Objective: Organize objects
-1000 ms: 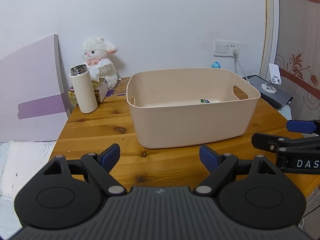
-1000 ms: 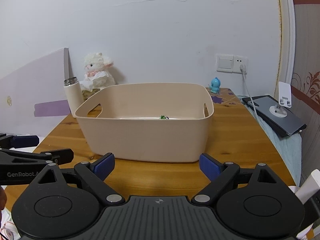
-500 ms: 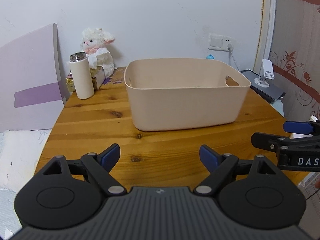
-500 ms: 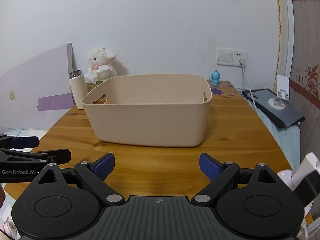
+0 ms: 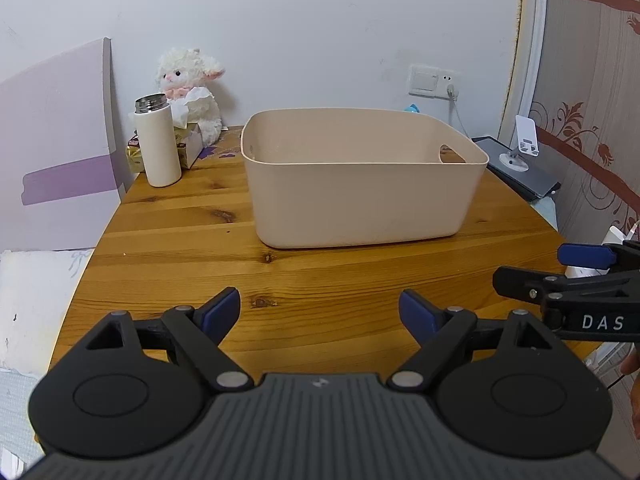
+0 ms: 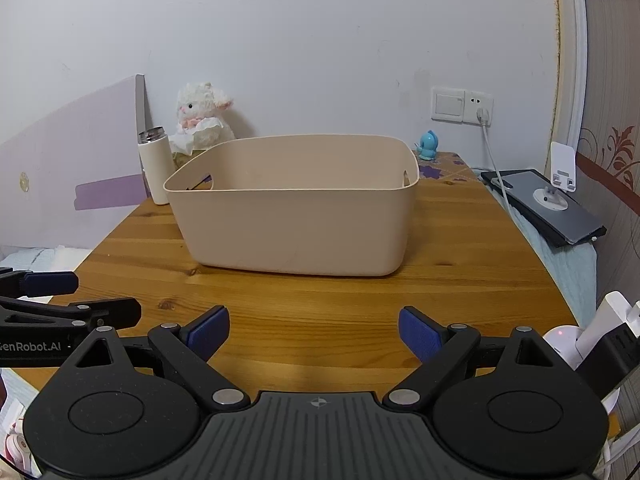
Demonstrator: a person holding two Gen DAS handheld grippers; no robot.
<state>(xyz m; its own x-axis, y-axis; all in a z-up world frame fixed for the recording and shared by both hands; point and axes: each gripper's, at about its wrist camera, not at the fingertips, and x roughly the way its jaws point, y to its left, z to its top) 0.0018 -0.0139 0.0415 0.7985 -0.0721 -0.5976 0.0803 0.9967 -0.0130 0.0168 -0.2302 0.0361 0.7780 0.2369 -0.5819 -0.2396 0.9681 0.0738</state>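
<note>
on a knotty pine table (image 5: 168, 264), two hand-held grippers hover short of a beige plastic bin (image 5: 360, 196), the landmark of the scene. left of the bin, a white cylindrical flask (image 5: 157, 144) with a steel rim stands upright near the table's far corner; just behind it a fluffy white lamb toy (image 5: 190, 88) sits against the wall by a gold-printed tissue box (image 5: 188, 146). the bin itself is smooth, matte and round-cornered, with a cut-out handle in each end wall, and stands flat on the wood; its floor is hidden behind the near wall, so what it holds cannot be told. behind the bin's far right corner perches a small blue figurine (image 6: 429, 146). right of the bin, off the table's edge, a dark slab (image 6: 548, 204) carries a white phone stand (image 6: 560, 178). in front of the bin, the left gripper (image 5: 320, 312) and right gripper (image 6: 314, 332) both hang released, blue pads spread wide, grasping nothing. by appearance the work sits between picks. the next move likely calls for choosing a loose item, perhaps the flask, and closing squarely on its slick, round body.
</note>
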